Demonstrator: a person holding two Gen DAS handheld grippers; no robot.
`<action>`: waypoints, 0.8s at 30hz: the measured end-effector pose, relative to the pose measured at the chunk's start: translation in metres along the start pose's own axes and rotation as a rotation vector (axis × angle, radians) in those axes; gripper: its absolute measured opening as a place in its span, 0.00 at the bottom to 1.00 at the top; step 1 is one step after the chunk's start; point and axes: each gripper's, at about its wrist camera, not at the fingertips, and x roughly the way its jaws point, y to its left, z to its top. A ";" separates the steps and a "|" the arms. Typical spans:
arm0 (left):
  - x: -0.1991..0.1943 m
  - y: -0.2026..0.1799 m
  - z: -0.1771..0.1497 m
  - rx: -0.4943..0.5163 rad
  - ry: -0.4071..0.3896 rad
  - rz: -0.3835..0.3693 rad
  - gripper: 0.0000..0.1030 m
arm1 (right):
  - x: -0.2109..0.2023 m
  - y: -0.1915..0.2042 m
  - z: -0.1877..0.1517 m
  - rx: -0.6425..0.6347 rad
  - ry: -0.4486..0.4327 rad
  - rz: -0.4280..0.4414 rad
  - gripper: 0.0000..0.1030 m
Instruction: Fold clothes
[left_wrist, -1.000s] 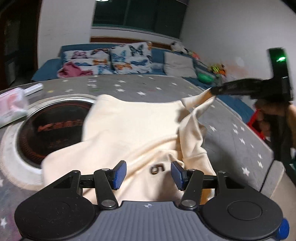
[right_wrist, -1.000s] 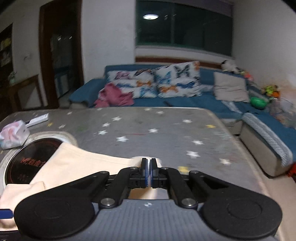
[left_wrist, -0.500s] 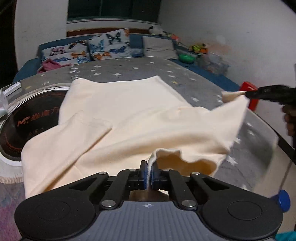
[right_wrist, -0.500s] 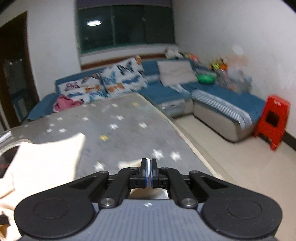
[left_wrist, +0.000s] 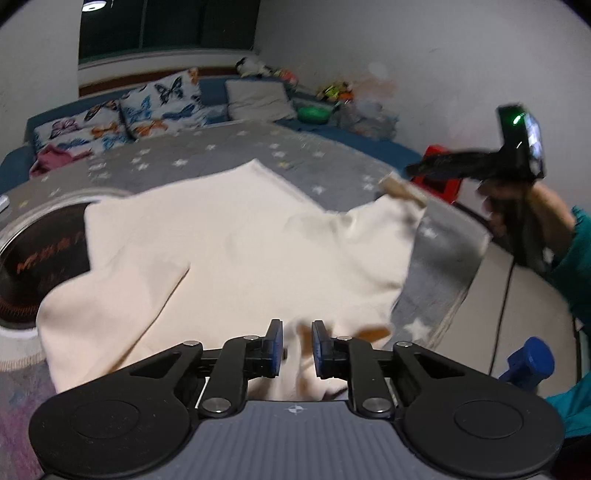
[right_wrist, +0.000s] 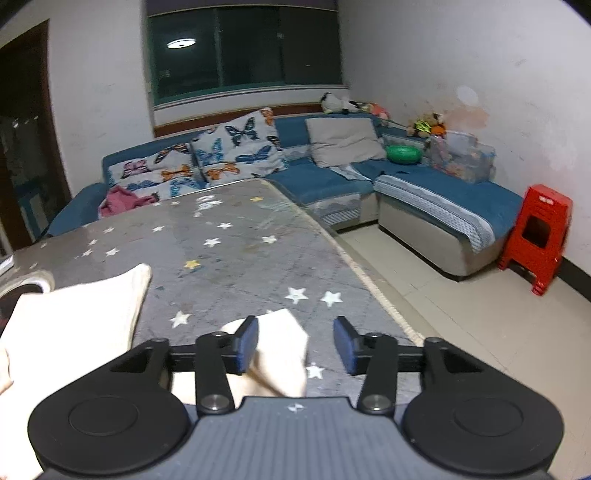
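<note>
Though motion blurs the cream garment (left_wrist: 236, 243), both hand-held grippers, left (left_wrist: 297, 343) and right (right_wrist: 295, 341), are released.

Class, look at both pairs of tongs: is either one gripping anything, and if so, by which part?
Nothing is gripped. Both the left tongs and right tongs stand open, with the cream garment loose between their pads.

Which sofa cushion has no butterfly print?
The plain grey-beige cushion, rightmost of the three on the blue sofa. The two butterfly-print cushions sit to its left.
</note>
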 end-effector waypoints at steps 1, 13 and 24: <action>0.001 0.001 0.004 -0.006 -0.013 0.000 0.18 | 0.002 0.004 -0.001 -0.016 0.008 0.004 0.58; 0.060 0.004 0.010 -0.117 0.048 -0.011 0.24 | 0.032 0.013 -0.018 -0.124 0.086 -0.113 0.72; 0.058 -0.018 0.004 -0.057 0.036 -0.041 0.38 | 0.008 -0.030 -0.014 0.010 -0.003 -0.207 0.75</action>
